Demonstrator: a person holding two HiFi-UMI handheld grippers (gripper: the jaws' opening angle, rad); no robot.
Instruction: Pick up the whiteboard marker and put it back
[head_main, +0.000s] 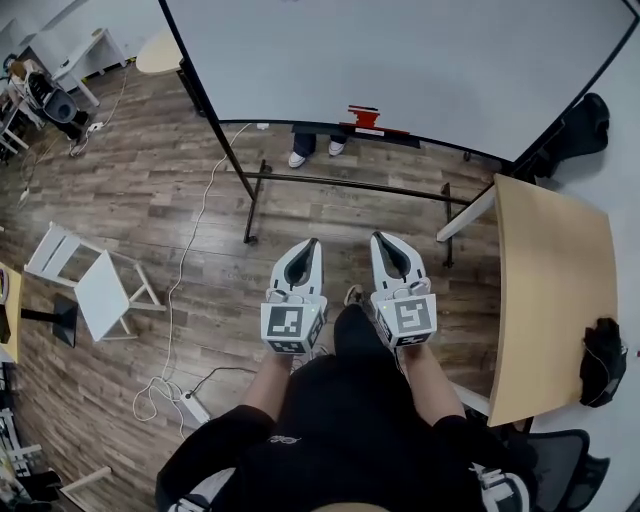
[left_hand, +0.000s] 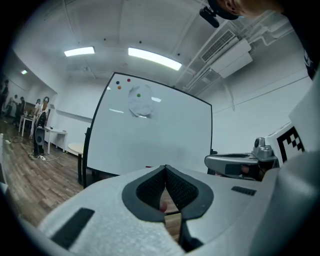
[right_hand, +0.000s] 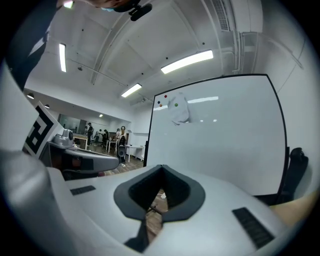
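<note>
Head view: my left tool (head_main: 313, 242) and right tool (head_main: 377, 237) sit side by side over the wood-plank floor (head_main: 150, 200), smooth grey jaws pinched together on nothing. Far ahead, a small red blocky thing (head_main: 363, 115) rests on the glossy whiteboard's (head_main: 400, 50) ledge. Can't tell if it's the marker.

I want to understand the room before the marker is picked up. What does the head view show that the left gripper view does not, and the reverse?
Only the head view shows the light wooden table at the right, the white folding chair on the wood floor, and a person's white shoes behind the board. Only the left gripper view shows the long ceiling lights and the small coloured dots near the board's top. Both show the large white whiteboard, the left gripper with its jaws together on nothing, and the right gripper beside it.
</note>
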